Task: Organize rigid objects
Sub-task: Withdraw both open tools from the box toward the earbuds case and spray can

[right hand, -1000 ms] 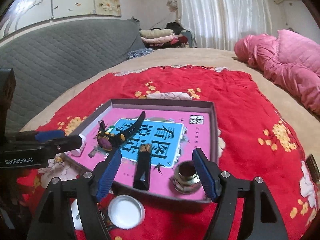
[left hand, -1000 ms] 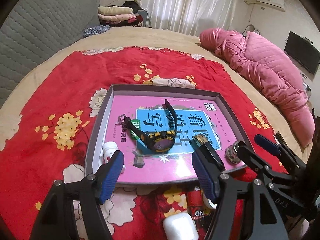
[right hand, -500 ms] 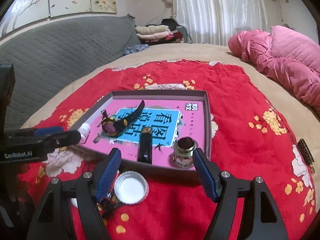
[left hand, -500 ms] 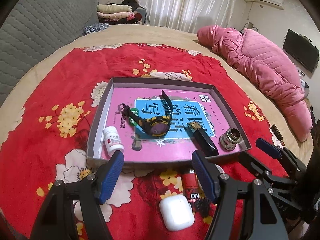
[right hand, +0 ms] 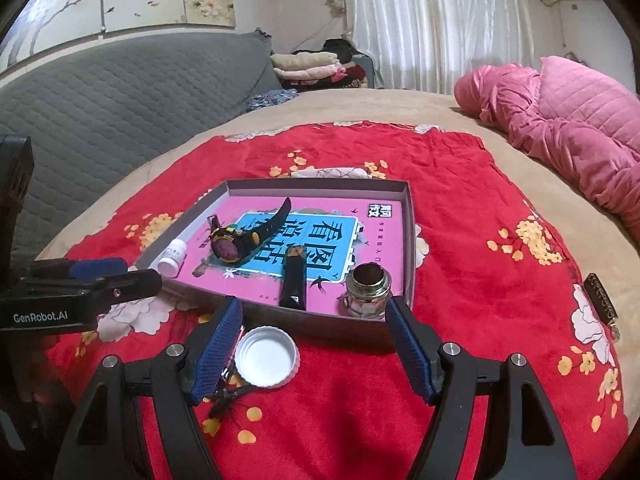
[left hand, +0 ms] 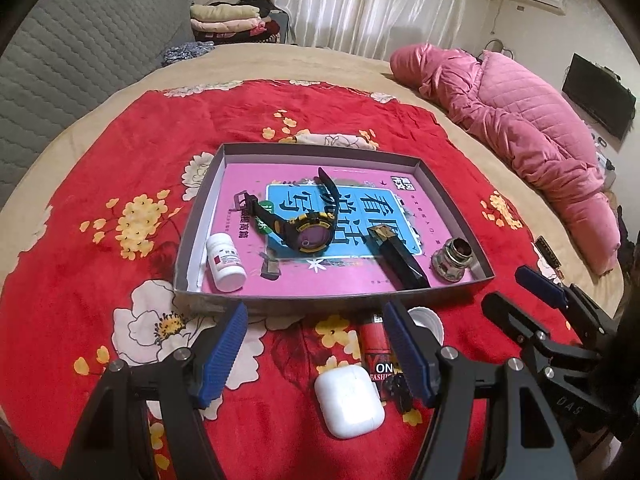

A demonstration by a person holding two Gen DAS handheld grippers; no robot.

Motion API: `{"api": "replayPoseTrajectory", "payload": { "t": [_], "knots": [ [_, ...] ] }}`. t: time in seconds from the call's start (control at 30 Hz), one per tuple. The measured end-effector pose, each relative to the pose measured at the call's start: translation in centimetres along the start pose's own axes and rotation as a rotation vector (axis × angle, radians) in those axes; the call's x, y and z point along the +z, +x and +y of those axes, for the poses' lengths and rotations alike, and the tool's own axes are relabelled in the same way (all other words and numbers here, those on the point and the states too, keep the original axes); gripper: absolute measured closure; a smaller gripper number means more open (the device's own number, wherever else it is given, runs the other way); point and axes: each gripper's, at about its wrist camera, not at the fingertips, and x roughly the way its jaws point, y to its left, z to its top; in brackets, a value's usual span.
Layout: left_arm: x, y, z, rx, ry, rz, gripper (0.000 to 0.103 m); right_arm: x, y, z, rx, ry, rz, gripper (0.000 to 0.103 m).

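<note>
On red flowered blanket, both claws, left gripper [left hand: 314, 354] and right gripper [right hand: 314, 354], wide open and empty: approach white case [left hand: 349, 401] lying just before box [left hand: 280, 300] squarely, closing gently.

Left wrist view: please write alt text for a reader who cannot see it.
A shallow grey box on a red floral blanket holds a wristwatch, a white pill bottle, a black rectangular case and a small metal jar. In front, outside it, lie a white earbud case, a red lighter and a white cap, between the open left tool and right tool.
</note>
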Motion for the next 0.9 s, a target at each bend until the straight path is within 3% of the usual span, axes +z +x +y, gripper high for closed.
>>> {"api": "replayPoseTrajectory", "payload": {
  "t": [0.47, 0.9],
  "knots": [
    [-0.9, -0.2, -0.7, 0.004, 0.023, 0.023, 0.033, -0.1, -0.7, 0.4, 0.015, -0.005, 0.006, 0.028],
    [-3.7, 1.0, -1.8, 0.018, 0.068, 0.107, 0.033, -1.1, -0.4, 0.8, 0.006, -0.031, 0.061, 0.028]
  ]
}}
